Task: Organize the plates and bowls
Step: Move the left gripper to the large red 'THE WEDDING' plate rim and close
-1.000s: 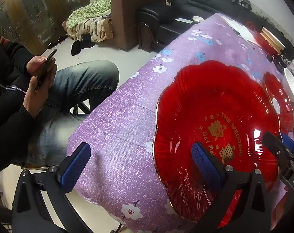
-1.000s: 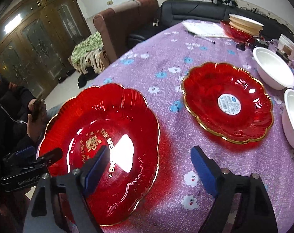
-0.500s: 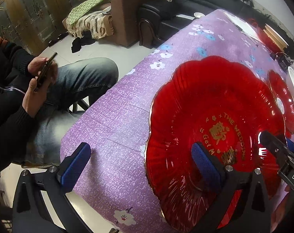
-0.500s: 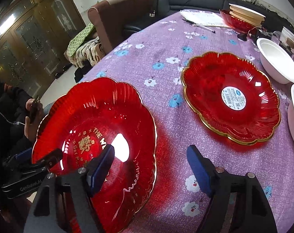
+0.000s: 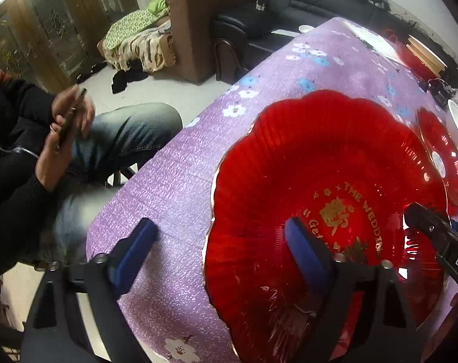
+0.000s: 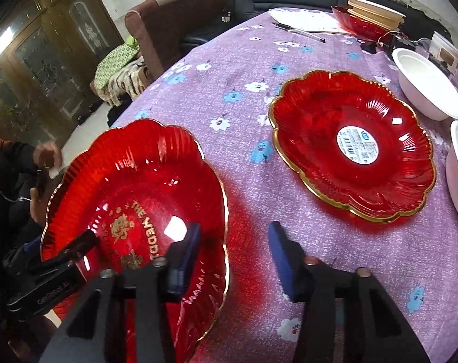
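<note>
Two grippers work on one red scalloped plate (image 6: 132, 199) with gold lettering, which sits at the near corner of the purple flowered tablecloth (image 6: 244, 60), its near side seemingly tipped up off the cloth. The left gripper (image 5: 219, 248) straddles the plate's left rim, one blue pad inside the dish and the other outside over the cloth, jaws spread wide and gripping nothing; the right gripper (image 6: 232, 248) mirrors it on the opposite rim, also spread, with one pad over the plate's well and one over bare cloth. Placing a finger on each side of the edge looks like preparation to pinch the rim from both sides, which would suit a wide, shallow, slippery dish that a single grip might let swing. Whether any pad touches the plate I cannot tell. Just beyond lies a second red plate (image 6: 352, 148) with a white sticker at its centre, the likely place to stack the first. White bowls (image 6: 425, 87) stand at the right edge, and further back a stack of dishes (image 6: 371, 18) sits beside papers and a pen (image 6: 304, 28). Off the table's corner a seated person (image 5: 32, 157) looks at a phone.
</note>
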Action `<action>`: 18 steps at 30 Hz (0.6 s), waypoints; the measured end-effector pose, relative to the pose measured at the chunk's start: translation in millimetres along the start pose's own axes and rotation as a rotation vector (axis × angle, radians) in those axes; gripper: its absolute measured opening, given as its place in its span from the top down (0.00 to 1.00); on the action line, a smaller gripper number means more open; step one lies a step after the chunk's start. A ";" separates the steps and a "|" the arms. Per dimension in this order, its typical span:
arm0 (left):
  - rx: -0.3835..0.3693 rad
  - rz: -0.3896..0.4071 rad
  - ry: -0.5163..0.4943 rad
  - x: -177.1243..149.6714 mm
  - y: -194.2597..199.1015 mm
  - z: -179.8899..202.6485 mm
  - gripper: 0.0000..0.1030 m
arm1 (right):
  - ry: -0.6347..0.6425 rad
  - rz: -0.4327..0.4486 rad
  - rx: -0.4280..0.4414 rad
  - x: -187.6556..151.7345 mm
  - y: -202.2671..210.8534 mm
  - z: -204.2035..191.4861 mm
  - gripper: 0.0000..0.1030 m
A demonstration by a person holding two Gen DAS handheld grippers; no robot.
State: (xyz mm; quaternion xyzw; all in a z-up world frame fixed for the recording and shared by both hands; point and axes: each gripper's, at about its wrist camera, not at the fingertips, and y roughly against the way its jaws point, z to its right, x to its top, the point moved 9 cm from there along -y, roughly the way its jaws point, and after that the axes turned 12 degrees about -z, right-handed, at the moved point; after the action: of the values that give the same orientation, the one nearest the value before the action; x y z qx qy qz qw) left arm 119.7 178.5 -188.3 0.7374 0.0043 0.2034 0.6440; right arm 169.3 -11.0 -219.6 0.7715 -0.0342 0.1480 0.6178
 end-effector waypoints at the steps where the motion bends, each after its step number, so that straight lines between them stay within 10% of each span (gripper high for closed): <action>1: 0.001 0.006 -0.006 0.5 0.8 1.4 0.24 | -0.002 -0.002 0.014 0.3 0.1 -1.0 0.67; 6: -0.015 0.028 -0.036 0.9 4.4 10.9 0.61 | 0.026 0.006 0.027 0.5 0.7 -11.6 0.84; 18: -0.044 0.030 -0.018 3.1 5.7 12.1 0.66 | 0.013 0.032 0.038 -2.0 4.9 -11.3 0.87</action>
State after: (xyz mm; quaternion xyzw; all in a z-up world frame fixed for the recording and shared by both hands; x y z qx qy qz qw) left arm 124.8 166.9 -183.1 0.7249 -0.0168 0.2064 0.6570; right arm 164.1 -1.5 -213.3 0.7815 -0.0399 0.1634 0.6008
